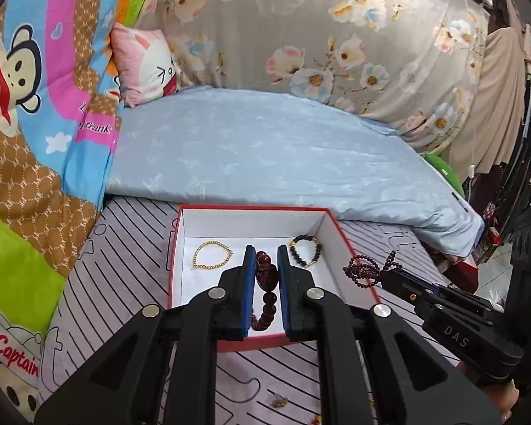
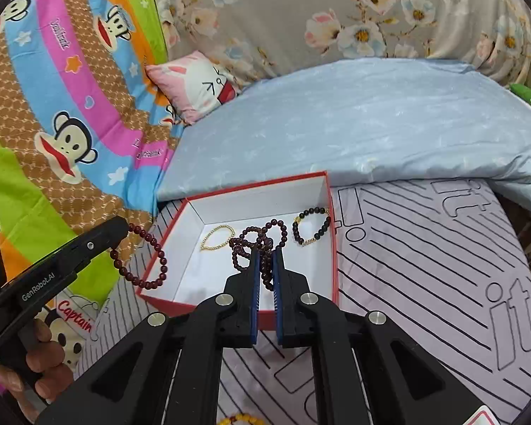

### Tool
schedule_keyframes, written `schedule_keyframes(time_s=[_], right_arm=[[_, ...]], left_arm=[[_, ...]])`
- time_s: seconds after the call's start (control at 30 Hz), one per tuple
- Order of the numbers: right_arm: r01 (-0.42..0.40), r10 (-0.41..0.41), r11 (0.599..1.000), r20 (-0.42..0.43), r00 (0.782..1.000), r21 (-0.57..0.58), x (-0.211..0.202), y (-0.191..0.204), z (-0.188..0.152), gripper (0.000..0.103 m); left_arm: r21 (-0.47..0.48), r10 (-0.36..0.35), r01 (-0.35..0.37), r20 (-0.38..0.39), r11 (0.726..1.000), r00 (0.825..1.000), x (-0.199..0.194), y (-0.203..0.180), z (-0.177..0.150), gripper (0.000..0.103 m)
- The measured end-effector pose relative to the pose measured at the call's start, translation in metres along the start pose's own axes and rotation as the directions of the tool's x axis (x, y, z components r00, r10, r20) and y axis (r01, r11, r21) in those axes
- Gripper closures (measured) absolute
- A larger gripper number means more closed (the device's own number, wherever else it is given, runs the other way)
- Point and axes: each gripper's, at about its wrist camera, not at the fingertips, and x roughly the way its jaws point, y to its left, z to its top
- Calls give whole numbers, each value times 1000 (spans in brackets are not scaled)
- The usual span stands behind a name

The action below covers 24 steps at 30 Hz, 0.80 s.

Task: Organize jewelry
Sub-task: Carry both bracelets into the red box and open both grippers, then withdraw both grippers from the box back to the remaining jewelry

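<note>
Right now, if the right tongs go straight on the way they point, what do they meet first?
Probably the white floor of the red box, between the gold bracelet and the dark bracelet; depth is unclear.

Red box (image 1: 331, 225), 2 bracelets (image 1: 211, 255) inside

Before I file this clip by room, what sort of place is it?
Most likely a bedroom: the box sits on a bed with a striped sheet, a folded blue quilt and a small cartoon pillow.
</note>
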Motion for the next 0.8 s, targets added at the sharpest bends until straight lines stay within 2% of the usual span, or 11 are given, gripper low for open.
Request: schedule_keyframes(time_s=[0.27, 0.33, 0.4, 0.43, 0.47, 0.5, 0.8], right_arm=[[27, -28, 1000, -79, 997, -7, 48, -7, -6, 96], [39, -41, 999, -89, 995, -17, 55, -7, -9, 92], [52, -53, 999, -85, 995, -16, 58, -8, -9, 83], [53, -54, 998, -81, 995, -15, 58, -9, -9, 79], [54, -55, 998, -76, 996, -12, 56, -9, -8, 71], [62, -63, 998, -63, 996, -11, 52, -9, -9, 66], [56, -57, 998, -18, 998, -19, 13, -4, -14, 66]], left_arm=[[-16, 30, -31, -52, 999, 998, 41, 16, -2, 91], [-25, 42, -43, -48, 999, 998, 45, 18, -5, 91], [-41, 54, -56, -40, 998, 998, 47, 22, -8, 83], [-48, 65, -67, -37, 997, 997, 47, 23, -8, 70], [-52, 72, -74, -33, 996, 997, 47, 25, -9, 61], [-55, 78, -80, -29, 995, 997, 46, 27, -8, 60], [-42, 107, -108, -21, 993, 994, 22, 30, -19, 59]])
